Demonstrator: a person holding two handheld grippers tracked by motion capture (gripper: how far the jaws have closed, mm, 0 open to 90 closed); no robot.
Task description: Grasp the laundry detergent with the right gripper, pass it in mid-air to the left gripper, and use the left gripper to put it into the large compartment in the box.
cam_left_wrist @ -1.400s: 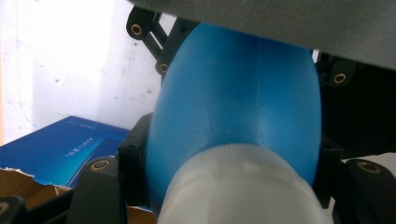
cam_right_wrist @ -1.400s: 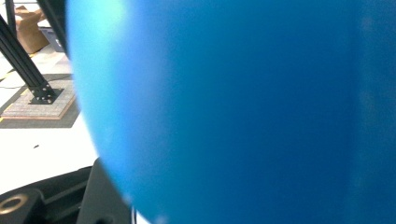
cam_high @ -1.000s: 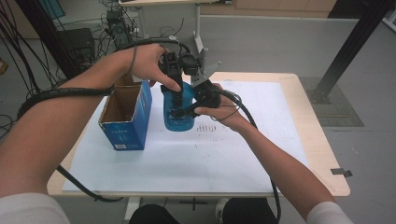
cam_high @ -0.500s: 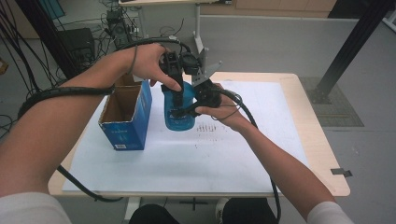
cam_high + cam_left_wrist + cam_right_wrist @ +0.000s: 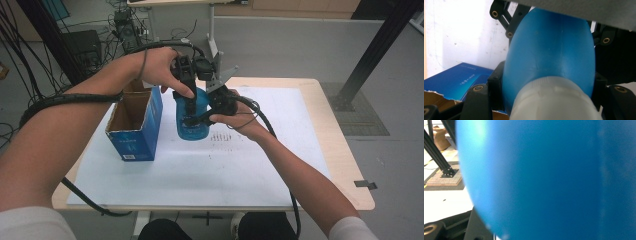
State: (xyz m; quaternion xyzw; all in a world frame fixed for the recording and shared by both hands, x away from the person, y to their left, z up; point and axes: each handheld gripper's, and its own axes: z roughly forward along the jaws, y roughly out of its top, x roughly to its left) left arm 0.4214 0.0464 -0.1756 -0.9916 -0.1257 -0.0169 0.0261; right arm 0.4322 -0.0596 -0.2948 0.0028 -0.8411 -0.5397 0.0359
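White-papered counter [image 5: 280,165]: blue bottle [image 5: 190,120] stands upright beside the open blue box [image 5: 135,127]. Left claw [image 5: 187,85] pinches its white cap [image 5: 554,100] from above; right claw [image 5: 212,107] clamps its body sideways.

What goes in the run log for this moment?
left tongs: shut on bottle cap | right tongs: shut on blue bottle | open blue box: beside

The high view looks forward and down over the tabletop [image 5: 300,165]; both gripper views sit tight against the same blue bottle [image 5: 192,117].
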